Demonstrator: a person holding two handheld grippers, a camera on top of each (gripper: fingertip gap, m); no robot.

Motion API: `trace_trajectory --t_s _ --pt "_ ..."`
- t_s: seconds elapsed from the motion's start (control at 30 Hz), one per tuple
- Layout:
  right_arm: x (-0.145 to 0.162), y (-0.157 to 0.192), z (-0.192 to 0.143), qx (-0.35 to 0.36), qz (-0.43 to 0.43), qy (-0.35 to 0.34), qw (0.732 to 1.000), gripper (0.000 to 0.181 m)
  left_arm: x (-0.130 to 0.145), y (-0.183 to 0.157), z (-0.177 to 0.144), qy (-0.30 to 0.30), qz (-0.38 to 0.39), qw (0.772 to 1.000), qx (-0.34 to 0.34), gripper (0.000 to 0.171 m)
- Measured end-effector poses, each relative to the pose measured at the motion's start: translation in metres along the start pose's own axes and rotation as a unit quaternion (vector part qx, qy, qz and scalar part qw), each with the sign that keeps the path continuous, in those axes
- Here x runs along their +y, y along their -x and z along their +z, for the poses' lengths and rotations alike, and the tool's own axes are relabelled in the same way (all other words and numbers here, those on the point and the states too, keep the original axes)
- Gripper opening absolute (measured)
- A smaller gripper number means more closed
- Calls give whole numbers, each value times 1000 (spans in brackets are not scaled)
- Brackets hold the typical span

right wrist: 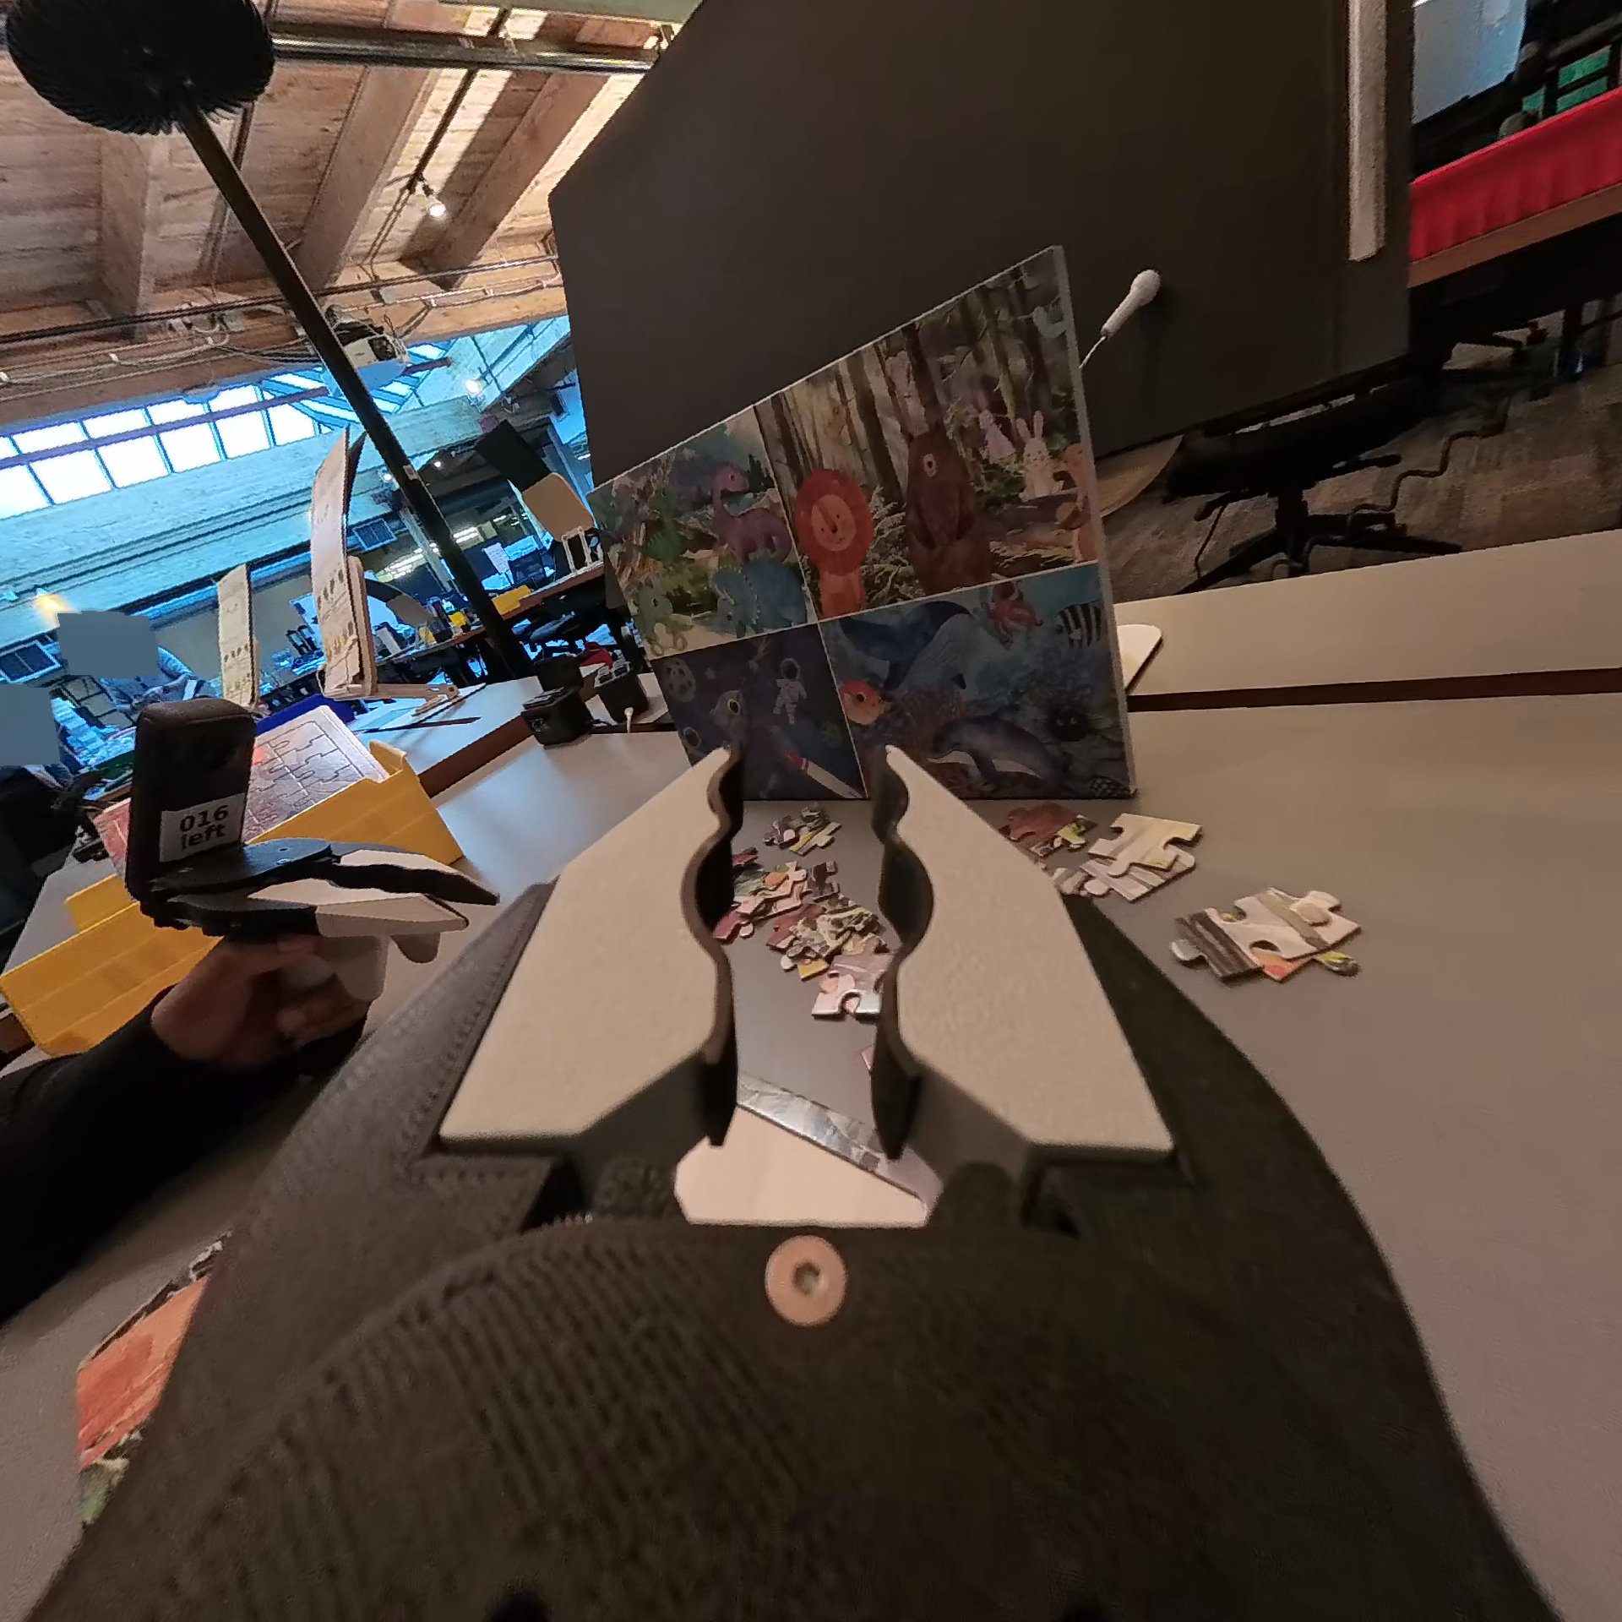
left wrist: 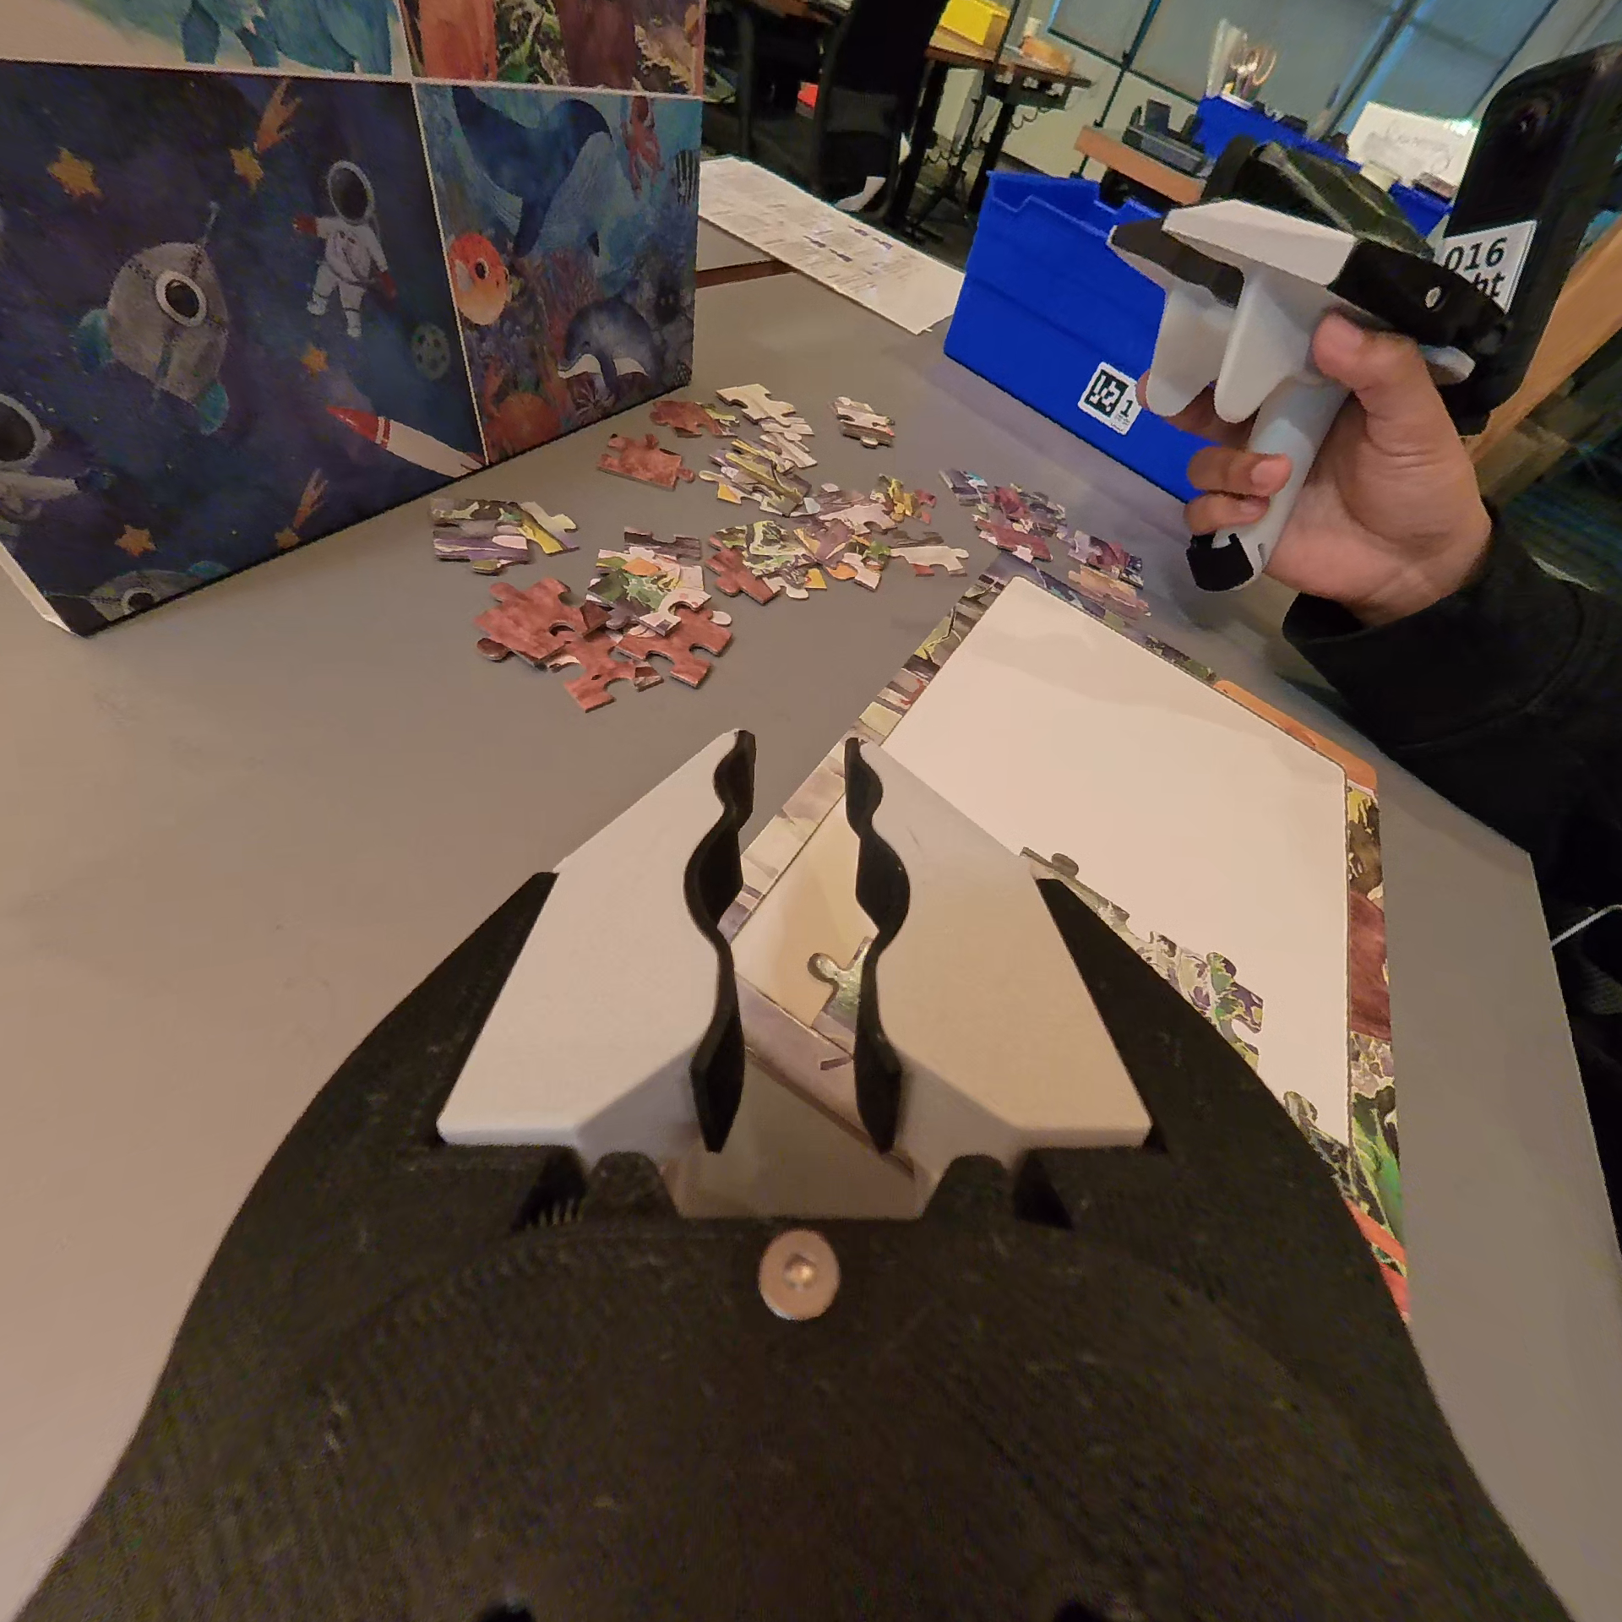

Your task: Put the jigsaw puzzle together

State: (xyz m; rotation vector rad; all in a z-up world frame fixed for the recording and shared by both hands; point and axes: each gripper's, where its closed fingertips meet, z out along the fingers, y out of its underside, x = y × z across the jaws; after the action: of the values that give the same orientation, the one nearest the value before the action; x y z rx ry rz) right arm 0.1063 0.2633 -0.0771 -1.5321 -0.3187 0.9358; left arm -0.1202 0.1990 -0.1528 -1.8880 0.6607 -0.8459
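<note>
Puzzle box stands at the far left of the tabletop. Loose puzzle pieces lie in the middle, just before it. Left gripper hovers released over the puzzle tray near the right edge. Right gripper, also released and empty, is raised above.

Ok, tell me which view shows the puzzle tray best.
The left wrist view: the puzzle tray lies open with its white base and a few fitted edge pieces. The right wrist view shows only a corner sliver behind the claw.
</note>
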Motion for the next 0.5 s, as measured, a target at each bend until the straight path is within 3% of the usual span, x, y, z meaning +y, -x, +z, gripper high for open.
trace_trajectory --t_s 0.2,0.3,0.4,0.5 --pt "-2 -2 -1 5 -11 1 1000 27 4 18 12 39 30 998 -42 21" --pt "-2 1 0 -4 -2 1 1000 26 7 17 40 99 31 995 -13 27" --pt "-1 5 0 -12 -1 3 1000 26 1 40 70 147 88 984 -40 42" --pt "2 7 2 -13 -9 9 1000 26 -4 53 101 185 86 979 -27 57"
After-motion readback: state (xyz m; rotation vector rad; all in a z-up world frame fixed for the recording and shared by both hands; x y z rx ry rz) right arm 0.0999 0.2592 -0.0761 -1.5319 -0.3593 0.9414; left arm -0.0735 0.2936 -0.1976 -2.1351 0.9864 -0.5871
